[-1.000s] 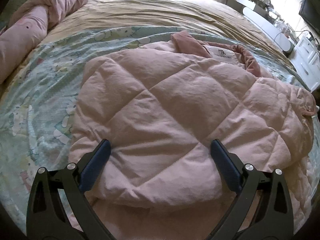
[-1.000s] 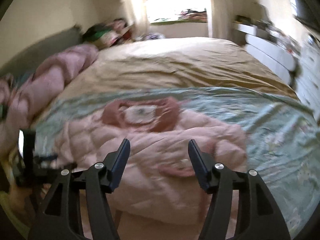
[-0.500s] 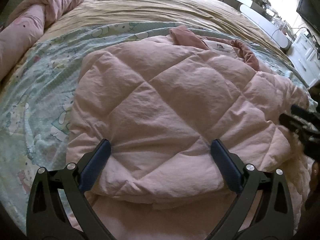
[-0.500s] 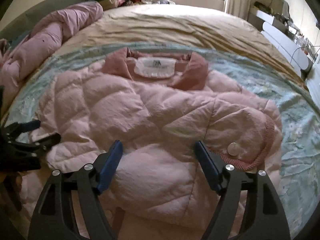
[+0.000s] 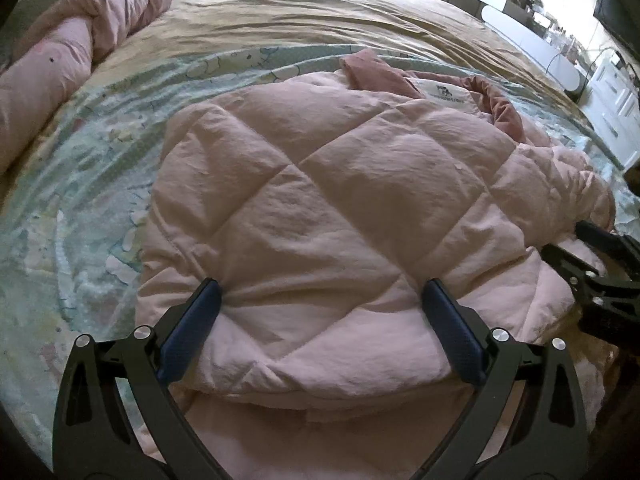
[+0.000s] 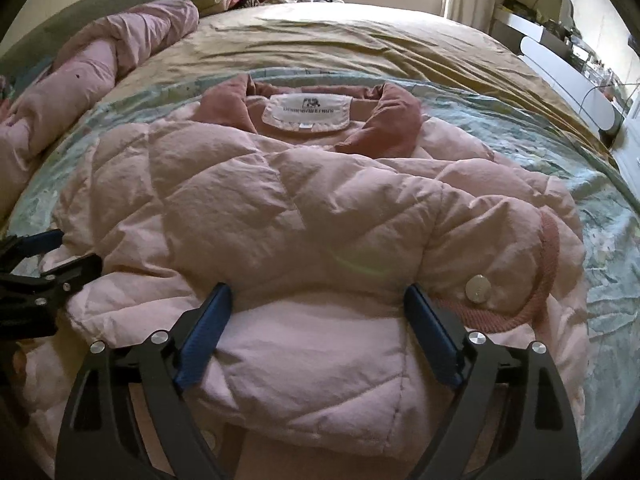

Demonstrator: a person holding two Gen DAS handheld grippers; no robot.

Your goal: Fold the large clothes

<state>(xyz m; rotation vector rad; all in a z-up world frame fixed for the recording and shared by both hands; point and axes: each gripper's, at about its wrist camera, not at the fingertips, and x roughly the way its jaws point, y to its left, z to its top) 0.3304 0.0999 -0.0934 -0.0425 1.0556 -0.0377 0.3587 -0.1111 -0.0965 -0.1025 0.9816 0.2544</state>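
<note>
1. Jacket [image 6: 304,216] padding bulges between the right claw [image 6: 318,312], whose blue pads stand wide apart at the lower middle of the right wrist view; these jaws have just been opening, and the quilted fabric lies between them without being pinched.
2. Left claw [image 5: 320,304] is likewise spread wide at the bottom of the left wrist view, its pads resting against the folded near edge of the jacket [image 5: 320,208]; it grips nothing.
3. Only the right wrist view shows the white neck label [image 6: 307,114] head-on at upper centre, plus a metal snap [image 6: 478,289] and ribbed cuff [image 6: 548,264] at the right; the left claw [image 6: 40,272] enters at that frame's left edge.
4. Only the left wrist view shows the broad diamond-quilted panel filling mid-frame; the right claw [image 5: 600,272] appears at its right edge.
5. The jacket's dark pink collar [image 6: 384,120] points toward the top of the frame, hem toward the claws, so its long axis runs bottom to top.
6. It lies on a pale green patterned sheet [image 6: 624,272] on the bed [image 6: 360,36], with a rolled pink duvet [image 6: 104,64] at upper left.
</note>
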